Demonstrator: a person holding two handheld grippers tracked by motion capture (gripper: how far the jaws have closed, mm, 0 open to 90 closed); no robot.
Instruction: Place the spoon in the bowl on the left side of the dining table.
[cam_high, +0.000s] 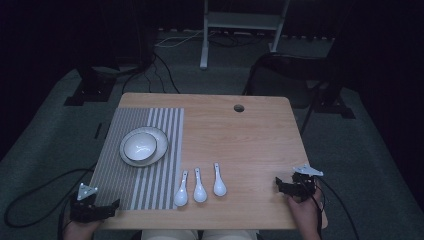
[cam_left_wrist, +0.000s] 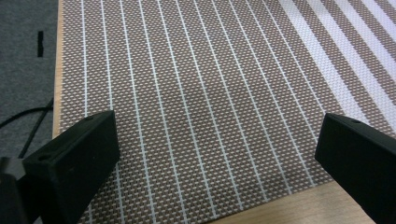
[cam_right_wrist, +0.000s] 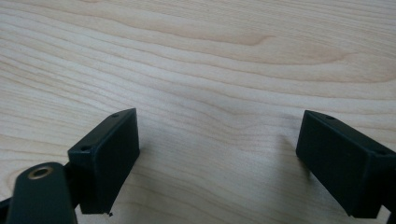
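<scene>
I'm parked with both claws gaping empty, left gripper (cam_high: 102, 209) lower left over the striped woven placemat (cam_high: 120, 180), right gripper (cam_high: 289, 185) lower right on bare wood, so the three white ceramic spoons (cam_high: 200, 187) lower centre stay reachable.

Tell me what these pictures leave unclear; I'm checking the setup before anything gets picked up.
- Bowl on its plate, high view: whether anything lies inside is too small and dim to tell.
- Three spoons, high view: too small to tell whether any touch.
- Placemat, left gripper view: cut off by the frame edges.
- Room beyond the table, high view: too dark.
</scene>
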